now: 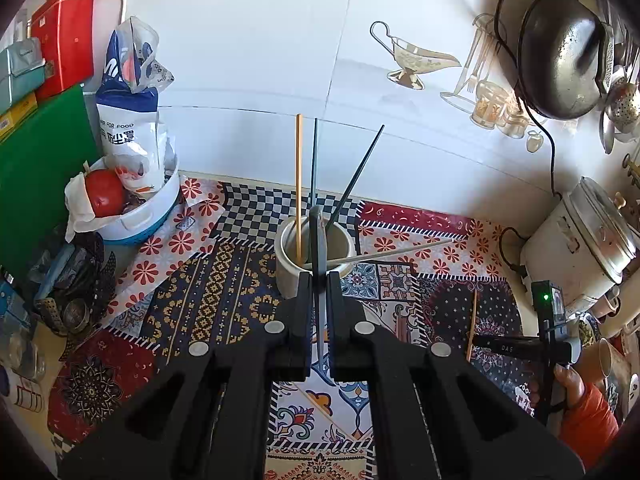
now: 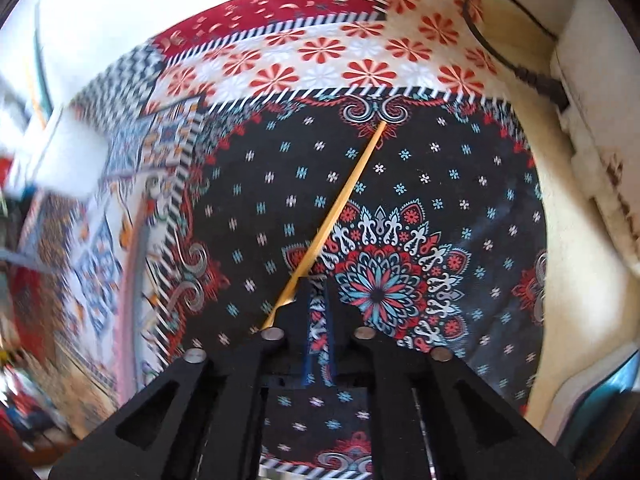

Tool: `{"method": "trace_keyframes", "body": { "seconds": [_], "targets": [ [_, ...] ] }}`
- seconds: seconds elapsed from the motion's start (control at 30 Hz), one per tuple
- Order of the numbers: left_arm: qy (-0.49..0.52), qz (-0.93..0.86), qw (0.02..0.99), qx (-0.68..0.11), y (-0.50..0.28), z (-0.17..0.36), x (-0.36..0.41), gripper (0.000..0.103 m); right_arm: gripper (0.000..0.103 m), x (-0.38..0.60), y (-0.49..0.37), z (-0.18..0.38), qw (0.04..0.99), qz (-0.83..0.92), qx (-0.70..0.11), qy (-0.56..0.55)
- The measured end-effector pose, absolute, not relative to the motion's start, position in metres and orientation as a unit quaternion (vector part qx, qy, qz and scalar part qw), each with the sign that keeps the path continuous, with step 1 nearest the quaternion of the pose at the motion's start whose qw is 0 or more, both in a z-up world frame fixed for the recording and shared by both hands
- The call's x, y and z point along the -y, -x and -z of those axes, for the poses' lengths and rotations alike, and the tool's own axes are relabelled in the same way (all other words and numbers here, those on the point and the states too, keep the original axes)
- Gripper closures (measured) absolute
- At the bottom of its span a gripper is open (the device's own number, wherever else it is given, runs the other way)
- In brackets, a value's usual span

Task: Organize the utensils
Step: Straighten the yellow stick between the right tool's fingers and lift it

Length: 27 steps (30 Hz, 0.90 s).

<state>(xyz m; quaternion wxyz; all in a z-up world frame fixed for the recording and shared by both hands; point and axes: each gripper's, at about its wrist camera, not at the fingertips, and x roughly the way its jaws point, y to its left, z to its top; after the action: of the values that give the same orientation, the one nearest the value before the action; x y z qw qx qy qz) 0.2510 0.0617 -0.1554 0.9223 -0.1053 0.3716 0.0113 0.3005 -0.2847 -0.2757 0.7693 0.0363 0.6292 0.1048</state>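
Observation:
A white cylindrical holder [image 1: 288, 268] stands on the patterned cloth [image 1: 224, 300]. It holds a wooden chopstick [image 1: 298, 184], two dark chopsticks [image 1: 356, 176] and a pale one [image 1: 396, 254] leaning right. My left gripper [image 1: 319, 280] is shut on a dark flat utensil handle [image 1: 318, 240], which points up just in front of the holder's rim. My right gripper [image 2: 316, 284] is shut on a wooden chopstick [image 2: 344, 196] and holds it over the dark flowered part of the cloth [image 2: 400, 184]. It also shows at the right in the left wrist view [image 1: 473, 324].
A white bowl with a tomato and a bag [image 1: 132, 208] and a green board [image 1: 36, 176] stand at the left. A rice cooker [image 1: 580, 248] with a black cord [image 2: 516, 64] stands at the right. A black wok [image 1: 560, 52] hangs on the tiled wall.

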Motion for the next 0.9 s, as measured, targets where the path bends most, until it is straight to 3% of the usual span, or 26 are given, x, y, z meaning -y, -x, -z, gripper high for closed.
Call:
{"method": "trace_keyframes", "body": {
  "seconds": [0.1, 0.37, 0.53, 0.57, 0.6, 0.9],
  "targets": [
    [0.102, -0.014, 0.923, -0.37, -0.251, 0.154, -0.062, 0.099, 0.068, 0.286, -0.3, 0.271, 0.78, -0.099, -0.616, -0.055],
    [0.107, -0.015, 0.921, -0.374, -0.255, 0.156, -0.063, 0.099, 0.065, 0.24, -0.303, 0.284, 0.809, -0.095, -0.577, 0.059],
    [0.104, -0.01, 0.921, -0.375, -0.258, 0.157, -0.058, 0.099, 0.074, 0.226, -0.301, 0.288, 0.82, -0.106, -0.557, 0.077],
    [0.103, -0.009, 0.921, -0.375, -0.258, 0.157, -0.057, 0.099, 0.088, 0.221, -0.304, 0.289, 0.82, -0.11, -0.556, 0.077],
    [0.103, -0.008, 0.921, -0.375, -0.258, 0.156, -0.056, 0.099, 0.093, 0.216, -0.308, 0.29, 0.82, -0.116, -0.556, 0.077],
    [0.105, -0.008, 0.921, -0.376, -0.258, 0.157, -0.058, 0.099, 0.097, 0.201, -0.325, 0.292, 0.799, -0.154, -0.576, 0.075]
  ]
}}
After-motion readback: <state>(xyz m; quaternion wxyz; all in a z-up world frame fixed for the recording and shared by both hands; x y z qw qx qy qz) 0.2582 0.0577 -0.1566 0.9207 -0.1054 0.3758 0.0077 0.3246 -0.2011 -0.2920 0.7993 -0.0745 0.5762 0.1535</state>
